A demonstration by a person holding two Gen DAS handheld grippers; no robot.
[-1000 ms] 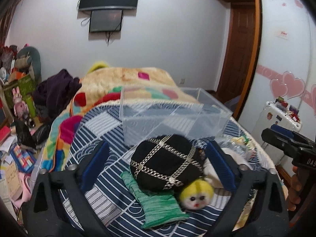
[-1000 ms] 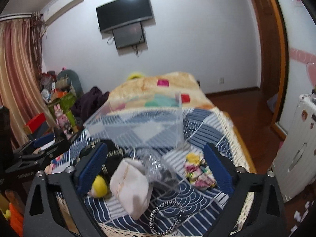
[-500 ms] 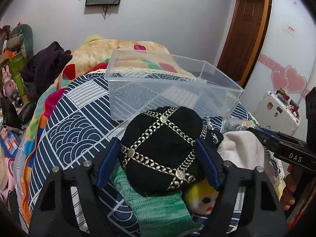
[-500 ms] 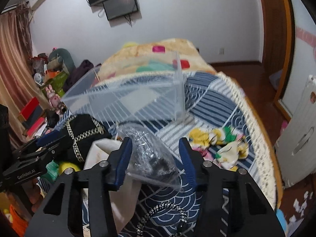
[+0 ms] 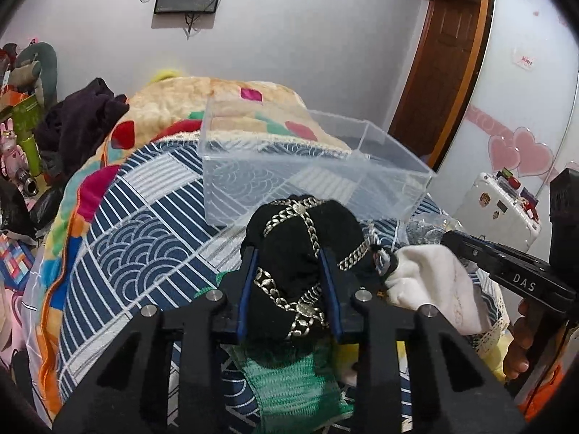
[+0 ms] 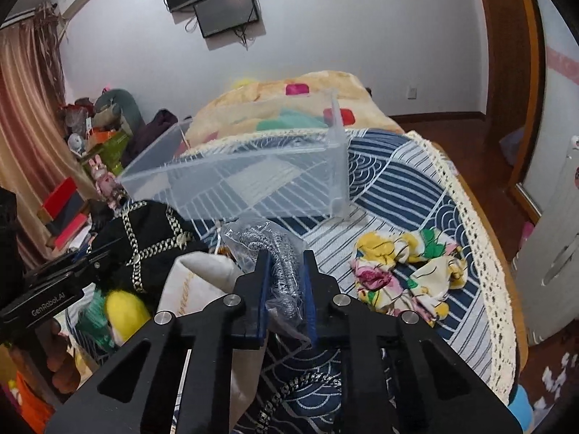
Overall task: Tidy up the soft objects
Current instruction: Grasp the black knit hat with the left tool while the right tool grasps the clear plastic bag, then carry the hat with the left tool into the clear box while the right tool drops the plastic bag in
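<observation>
My left gripper (image 5: 288,256) is shut on a black hat with silver chains (image 5: 304,231), which lies on the bed just in front of a clear plastic bin (image 5: 289,166). My right gripper (image 6: 283,258) is shut on a clear plastic bag holding a grey braided item (image 6: 269,242), also in front of the bin (image 6: 253,181). A white cloth (image 5: 438,282), a green knit piece (image 5: 289,379) and a yellow-haired doll (image 6: 125,307) lie beside the hat. A floral fabric piece (image 6: 405,271) lies to the right on the bed.
The blue patterned bedspread (image 5: 137,238) covers the bed, with a colourful blanket (image 5: 231,97) behind the bin. A chain belt (image 6: 289,394) lies near the bed's front edge. A white suitcase (image 5: 499,209) stands right of the bed; clutter and toys (image 6: 105,177) are on the left.
Both grippers moved forward and closed: the left on the black hat, the right on the plastic bag. The bin now appears closer.
</observation>
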